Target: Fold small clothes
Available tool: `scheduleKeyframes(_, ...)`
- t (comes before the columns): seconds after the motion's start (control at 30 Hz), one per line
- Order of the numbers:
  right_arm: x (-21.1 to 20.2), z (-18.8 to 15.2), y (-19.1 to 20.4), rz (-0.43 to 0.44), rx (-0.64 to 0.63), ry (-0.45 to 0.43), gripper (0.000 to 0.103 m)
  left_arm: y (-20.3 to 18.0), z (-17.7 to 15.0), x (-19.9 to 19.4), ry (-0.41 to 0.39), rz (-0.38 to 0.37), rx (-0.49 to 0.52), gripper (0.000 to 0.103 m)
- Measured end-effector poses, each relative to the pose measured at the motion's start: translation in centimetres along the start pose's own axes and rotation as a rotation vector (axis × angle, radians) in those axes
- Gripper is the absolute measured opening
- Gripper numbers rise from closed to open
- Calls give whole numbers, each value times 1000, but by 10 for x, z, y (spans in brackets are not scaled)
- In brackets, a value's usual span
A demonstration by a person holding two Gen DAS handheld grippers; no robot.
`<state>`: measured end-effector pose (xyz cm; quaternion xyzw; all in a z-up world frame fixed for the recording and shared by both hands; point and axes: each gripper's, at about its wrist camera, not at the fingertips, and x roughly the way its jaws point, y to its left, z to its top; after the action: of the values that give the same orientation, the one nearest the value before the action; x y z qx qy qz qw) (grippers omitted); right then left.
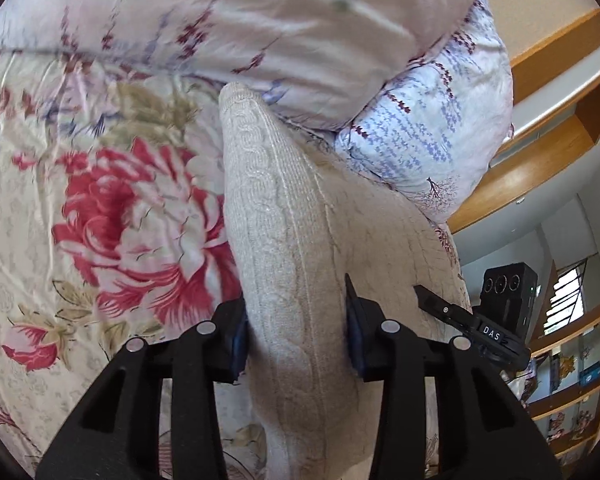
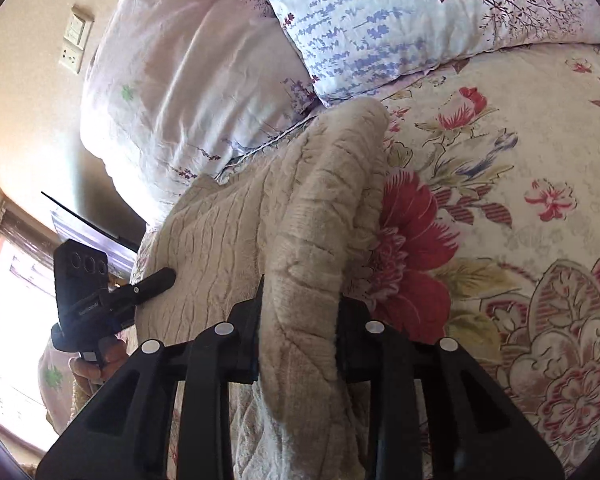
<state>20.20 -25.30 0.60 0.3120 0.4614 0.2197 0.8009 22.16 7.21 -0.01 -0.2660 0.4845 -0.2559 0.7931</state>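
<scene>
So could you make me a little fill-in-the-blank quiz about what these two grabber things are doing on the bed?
1. Both pairs of fingers are shut on the same beige knitted ____.
2. It lies on a bedspread printed with big red ____.
3. Behind it sit pale ____ with lavender sprigs.
4. The left gripper and right gripper each hold a ____ of the knit.

Missing: sweater; flowers; pillows; fold

Beige cable-knit sweater (image 1: 284, 216) lies bunched on the floral bed, one raised fold running lengthwise toward the pillows, pinched at both ends
</scene>
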Motion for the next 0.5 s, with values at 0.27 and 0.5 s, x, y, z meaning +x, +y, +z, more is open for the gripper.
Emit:
scheduleKeyframes(0.27,-27,6,-13,4,67,-55,41,-29,-9,-24,-127,138,145,55)
scheduleKeyframes(0.5,-22,23,-17,-72,72,-77,27,-88,-23,-30,-188,201,409,62)
